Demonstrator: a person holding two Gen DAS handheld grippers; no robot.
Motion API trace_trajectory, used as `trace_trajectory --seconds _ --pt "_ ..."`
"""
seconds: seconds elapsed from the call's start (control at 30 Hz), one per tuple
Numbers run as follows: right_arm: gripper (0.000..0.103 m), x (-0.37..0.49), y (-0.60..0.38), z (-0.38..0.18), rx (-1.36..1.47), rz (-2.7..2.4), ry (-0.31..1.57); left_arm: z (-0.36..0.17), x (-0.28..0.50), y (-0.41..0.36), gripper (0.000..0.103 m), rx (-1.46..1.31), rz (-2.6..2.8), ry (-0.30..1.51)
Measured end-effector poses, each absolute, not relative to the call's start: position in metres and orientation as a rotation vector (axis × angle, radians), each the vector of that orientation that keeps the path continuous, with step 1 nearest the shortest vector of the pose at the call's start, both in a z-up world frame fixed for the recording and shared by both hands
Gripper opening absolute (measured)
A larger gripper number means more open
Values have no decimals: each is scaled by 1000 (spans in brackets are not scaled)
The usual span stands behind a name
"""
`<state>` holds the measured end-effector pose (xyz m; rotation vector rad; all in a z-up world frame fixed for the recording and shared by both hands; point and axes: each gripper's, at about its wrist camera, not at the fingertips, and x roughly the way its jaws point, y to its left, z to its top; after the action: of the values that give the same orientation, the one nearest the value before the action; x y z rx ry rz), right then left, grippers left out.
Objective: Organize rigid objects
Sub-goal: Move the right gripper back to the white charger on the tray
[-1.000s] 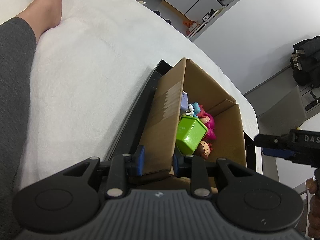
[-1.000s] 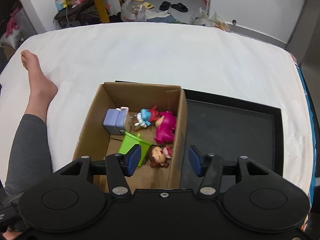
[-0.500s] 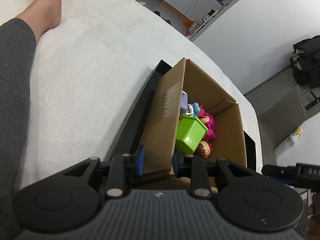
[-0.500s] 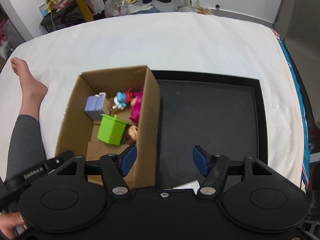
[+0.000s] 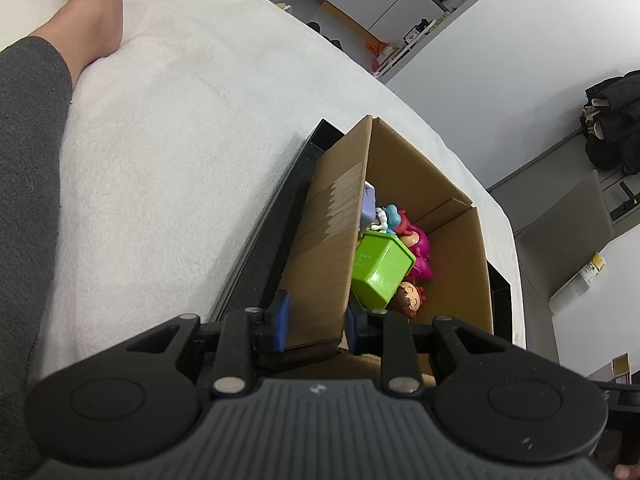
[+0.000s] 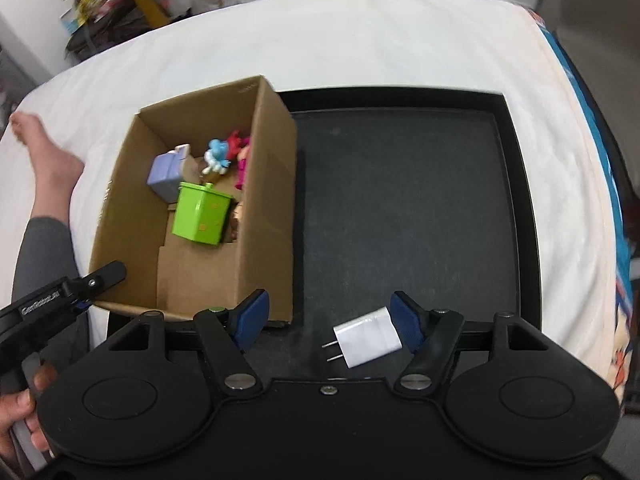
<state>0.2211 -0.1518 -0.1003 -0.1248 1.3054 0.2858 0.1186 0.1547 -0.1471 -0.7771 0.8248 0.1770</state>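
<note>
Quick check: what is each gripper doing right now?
Left gripper: shut on the cardboard box wall.
Right gripper: jaws opening, empty, above the white charger.

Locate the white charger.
In the right wrist view the charger lies on the black tray, near its front edge, right of the box and between the opening right tool's fingers.
</note>
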Motion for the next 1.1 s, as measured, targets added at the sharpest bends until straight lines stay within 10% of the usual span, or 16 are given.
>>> trace_trajectory --seconds 1.1 --pt "59 211 -181 -184 -87 49 1387 -148 118 153 26 -779 179 824"
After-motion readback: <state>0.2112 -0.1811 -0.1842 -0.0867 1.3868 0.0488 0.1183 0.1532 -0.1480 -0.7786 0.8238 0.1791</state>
